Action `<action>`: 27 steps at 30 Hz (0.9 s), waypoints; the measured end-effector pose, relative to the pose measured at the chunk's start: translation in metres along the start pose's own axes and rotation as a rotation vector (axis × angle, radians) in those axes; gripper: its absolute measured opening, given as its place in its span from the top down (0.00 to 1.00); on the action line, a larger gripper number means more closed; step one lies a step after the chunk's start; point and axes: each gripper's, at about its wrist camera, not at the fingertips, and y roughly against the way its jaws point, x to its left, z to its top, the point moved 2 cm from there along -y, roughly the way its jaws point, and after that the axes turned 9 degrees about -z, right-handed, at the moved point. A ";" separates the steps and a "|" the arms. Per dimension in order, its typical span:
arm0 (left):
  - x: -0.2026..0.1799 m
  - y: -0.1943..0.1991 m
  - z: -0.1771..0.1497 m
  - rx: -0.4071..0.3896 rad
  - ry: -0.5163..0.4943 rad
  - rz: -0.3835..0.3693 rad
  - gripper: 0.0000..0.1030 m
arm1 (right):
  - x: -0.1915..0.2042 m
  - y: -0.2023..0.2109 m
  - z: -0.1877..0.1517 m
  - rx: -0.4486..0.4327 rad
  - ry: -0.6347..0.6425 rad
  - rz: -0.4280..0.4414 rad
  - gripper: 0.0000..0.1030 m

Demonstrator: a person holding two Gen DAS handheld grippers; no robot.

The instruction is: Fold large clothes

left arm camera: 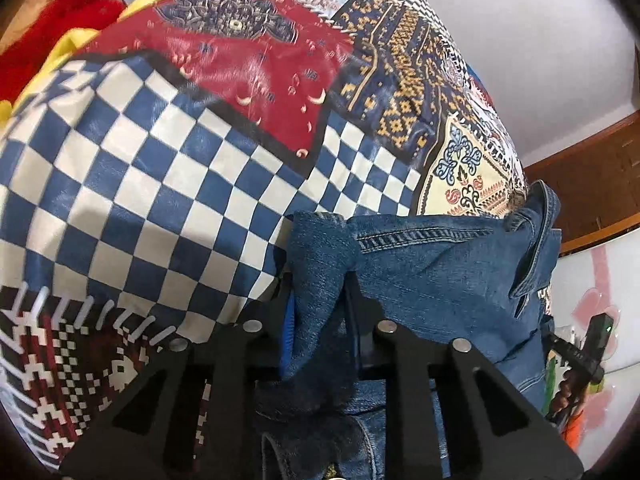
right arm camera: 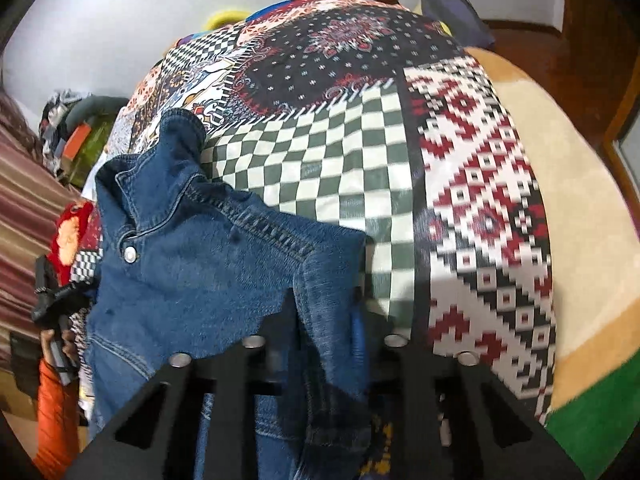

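Claws left (left arm camera: 320,300) and right (right arm camera: 324,312) each clamp a shoulder of the denim jacket (right arm camera: 192,264), spreading it above the patchwork bedspread (right arm camera: 360,168) for folding.

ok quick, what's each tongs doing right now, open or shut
Left tongs: shut on the denim jacket.
Right tongs: shut on the denim jacket.

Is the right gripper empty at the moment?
No. The right gripper is shut on a fold of the denim jacket, which hangs between its fingers above the patchwork bedspread.
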 end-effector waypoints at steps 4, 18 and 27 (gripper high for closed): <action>-0.027 0.023 0.005 -0.069 -0.110 0.078 0.83 | 0.018 0.018 0.027 -0.063 0.061 -0.035 0.86; -0.053 0.068 0.064 -0.243 -0.230 0.292 0.83 | 0.094 0.035 0.128 -0.272 0.203 -0.121 0.87; -0.005 0.016 0.065 -0.168 -0.190 0.354 0.79 | 0.076 -0.055 0.128 -0.141 0.231 -0.224 0.83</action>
